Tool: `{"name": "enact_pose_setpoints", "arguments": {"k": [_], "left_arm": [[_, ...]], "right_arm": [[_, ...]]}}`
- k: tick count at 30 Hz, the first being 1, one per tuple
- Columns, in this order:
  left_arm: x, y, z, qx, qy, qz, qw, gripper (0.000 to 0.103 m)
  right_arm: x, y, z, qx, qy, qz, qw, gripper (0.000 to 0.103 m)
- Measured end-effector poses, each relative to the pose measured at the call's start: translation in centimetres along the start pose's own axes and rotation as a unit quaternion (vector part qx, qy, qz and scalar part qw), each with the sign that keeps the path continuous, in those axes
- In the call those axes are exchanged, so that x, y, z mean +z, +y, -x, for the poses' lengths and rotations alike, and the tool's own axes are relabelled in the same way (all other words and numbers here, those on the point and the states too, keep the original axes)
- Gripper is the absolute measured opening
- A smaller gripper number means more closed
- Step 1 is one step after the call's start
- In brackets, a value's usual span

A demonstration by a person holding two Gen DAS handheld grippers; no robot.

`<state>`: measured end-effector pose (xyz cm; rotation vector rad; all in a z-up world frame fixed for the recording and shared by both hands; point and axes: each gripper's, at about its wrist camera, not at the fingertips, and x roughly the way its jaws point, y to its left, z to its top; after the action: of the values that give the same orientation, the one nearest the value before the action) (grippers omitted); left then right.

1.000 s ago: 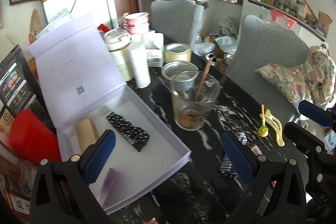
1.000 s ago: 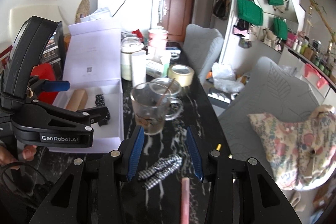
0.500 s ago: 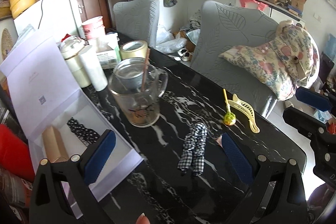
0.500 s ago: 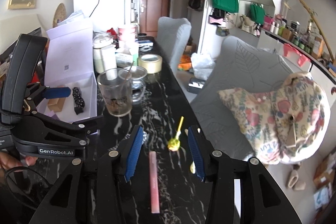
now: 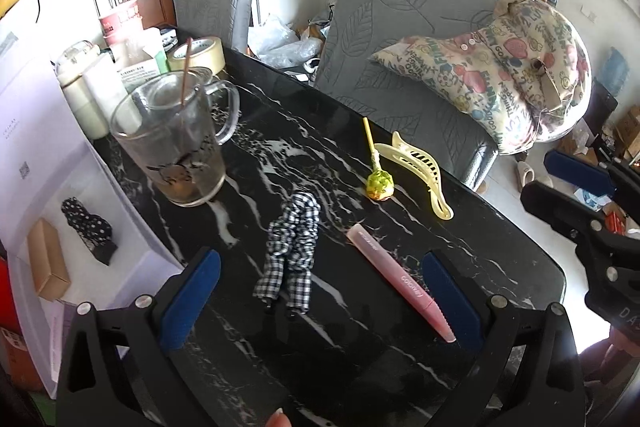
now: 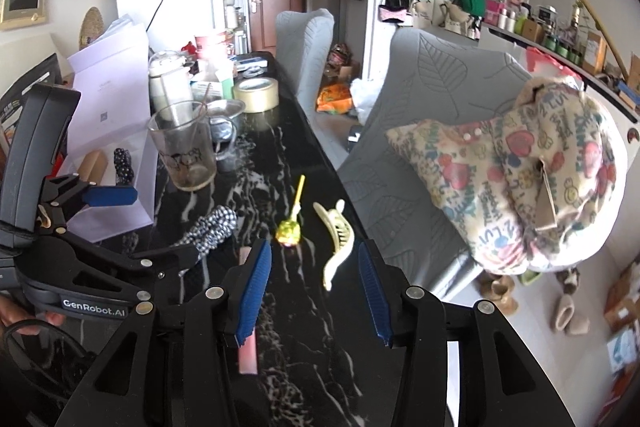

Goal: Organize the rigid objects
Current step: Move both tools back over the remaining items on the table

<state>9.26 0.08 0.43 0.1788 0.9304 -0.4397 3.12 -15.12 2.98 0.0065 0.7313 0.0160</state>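
On the black marble table [image 5: 248, 155] lie a checked fabric hair tie [image 5: 292, 251], a pink tube [image 5: 400, 283], a yellow-green lollipop [image 5: 380, 185] and a pale yellow hair claw [image 5: 416, 171]. My left gripper [image 5: 320, 291] is open wide above the hair tie and tube, holding nothing. My right gripper [image 6: 314, 291] is open over the table's near end. The hair claw [image 6: 336, 243] lies just ahead between its fingers, untouched, and the lollipop [image 6: 290, 231] is to its left. The pink tube [image 6: 248, 347] is partly hidden behind the left finger.
A white open box [image 5: 132, 267] at the left holds a brown carton [image 5: 46, 263] and a black dotted item [image 5: 86, 227]. A glass mug [image 5: 180, 139] with a stick, a tape roll [image 5: 200, 55] and containers stand behind. Grey chairs [image 5: 400, 75] and a patterned cushion [image 5: 512, 79] flank the table's right edge.
Both views have swung right, away from the white box, and sunk toward the table. The lollipop, hair claw and pink tube have come into view. Nothing was picked up.
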Motion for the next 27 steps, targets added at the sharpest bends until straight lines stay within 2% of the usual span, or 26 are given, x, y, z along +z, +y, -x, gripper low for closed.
{"name": "enact_pose_setpoints", "arguments": {"k": [9,20,25,27], "left_arm": [[1.0,-1.1,-2.1,-0.004,0.001,0.017,0.9998,0.103],[2.5,-3.6,-5.6,-0.007,-0.006,-0.006,0.9999,0.101],[3.1,-3.9,-7.8,-0.033,0.019,-0.012,0.9992,0.077],[3.2,-3.9,-8.2,-0.033,0.017,-0.012,0.9992,0.066]], "right_arm": [[-1.9,-2.4,-2.4,0.021,0.027,-0.014,0.999,0.046],[-3.0,-5.3,-5.4,0.034,0.052,-0.030,0.998,0.046],[-3.1,-6.7,-6.7,0.041,0.059,-0.045,0.996,0.046],[-3.1,-7.0,-7.1,0.045,0.060,-0.048,0.996,0.046]]}}
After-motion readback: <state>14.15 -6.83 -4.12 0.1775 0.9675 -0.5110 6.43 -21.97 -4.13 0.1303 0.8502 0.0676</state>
